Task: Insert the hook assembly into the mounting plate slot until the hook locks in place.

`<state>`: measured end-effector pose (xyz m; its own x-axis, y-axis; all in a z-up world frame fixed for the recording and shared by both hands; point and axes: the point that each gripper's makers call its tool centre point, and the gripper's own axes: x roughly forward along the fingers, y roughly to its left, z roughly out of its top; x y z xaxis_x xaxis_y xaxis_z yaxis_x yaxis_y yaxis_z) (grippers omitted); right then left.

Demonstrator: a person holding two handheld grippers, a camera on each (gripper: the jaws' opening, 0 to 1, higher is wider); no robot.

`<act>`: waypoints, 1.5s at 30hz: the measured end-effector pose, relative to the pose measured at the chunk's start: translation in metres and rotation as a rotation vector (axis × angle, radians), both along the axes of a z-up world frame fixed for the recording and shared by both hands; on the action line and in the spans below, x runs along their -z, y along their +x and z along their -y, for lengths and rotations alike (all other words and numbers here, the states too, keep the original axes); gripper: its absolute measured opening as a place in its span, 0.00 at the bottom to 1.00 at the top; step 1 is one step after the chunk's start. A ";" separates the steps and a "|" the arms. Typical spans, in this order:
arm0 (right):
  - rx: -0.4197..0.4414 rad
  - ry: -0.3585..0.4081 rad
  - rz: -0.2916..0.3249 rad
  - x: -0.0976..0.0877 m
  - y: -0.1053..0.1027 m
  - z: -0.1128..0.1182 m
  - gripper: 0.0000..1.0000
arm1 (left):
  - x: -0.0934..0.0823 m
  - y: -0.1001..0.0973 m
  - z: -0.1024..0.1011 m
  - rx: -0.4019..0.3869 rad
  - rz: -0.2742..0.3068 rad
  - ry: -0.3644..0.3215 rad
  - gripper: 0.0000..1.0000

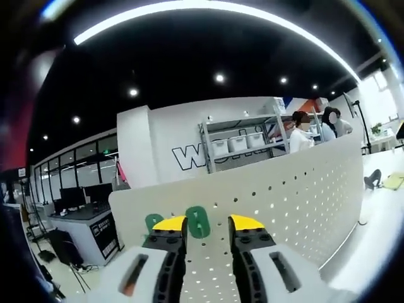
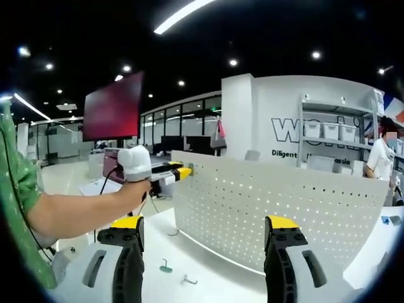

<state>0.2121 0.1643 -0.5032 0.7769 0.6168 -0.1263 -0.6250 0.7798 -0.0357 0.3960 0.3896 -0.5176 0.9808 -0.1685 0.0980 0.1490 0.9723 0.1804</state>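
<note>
Standing upright across the middle of both views is the white perforated mounting plate (image 1: 297, 189) (image 2: 265, 202), a curved pegboard panel that runs from lower left to upper right in the left gripper view and fills the centre of the right gripper view. It rests on a white table (image 2: 208, 278) seen along the bottom of the right gripper view.

In the left gripper view, the left gripper (image 1: 208, 224) rises from the bottom centre, its yellow-tipped jaws apart, close to the plate's face. Between those tips sits a green hook piece (image 1: 197, 221) against the holes, with a second green piece (image 1: 153, 221) just left of it; whether the jaws touch either cannot be told.

In the right gripper view, the left gripper (image 2: 183, 171) enters from the left at the plate's upper left corner, held by a person's hand (image 2: 137, 187). The right gripper (image 2: 205, 225) stands at the bottom, jaws wide apart and holding nothing.

On the table at lower left lie a small green hook (image 2: 165, 267) and a small metal hook (image 2: 189, 279), apart from the plate.
</note>
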 end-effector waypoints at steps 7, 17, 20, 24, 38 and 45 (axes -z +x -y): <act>-0.002 -0.002 0.006 -0.002 -0.005 -0.002 0.80 | 0.001 -0.015 0.001 0.009 -0.002 -0.012 0.29; 0.001 -0.005 0.018 -0.007 -0.012 -0.002 0.80 | 0.002 -0.041 0.008 0.041 0.001 -0.030 0.31; 0.000 -0.005 0.019 -0.007 -0.015 -0.003 0.79 | 0.005 -0.050 0.008 0.046 -0.005 -0.033 0.31; -0.001 -0.005 0.022 -0.007 -0.018 -0.004 0.79 | 0.008 -0.061 0.008 0.053 -0.010 -0.038 0.31; -0.002 -0.007 0.019 -0.004 -0.030 -0.004 0.79 | 0.016 -0.103 0.023 0.105 -0.022 -0.037 0.31; -0.009 -0.010 0.017 -0.002 -0.035 -0.007 0.79 | 0.026 -0.120 0.024 0.116 -0.042 -0.036 0.32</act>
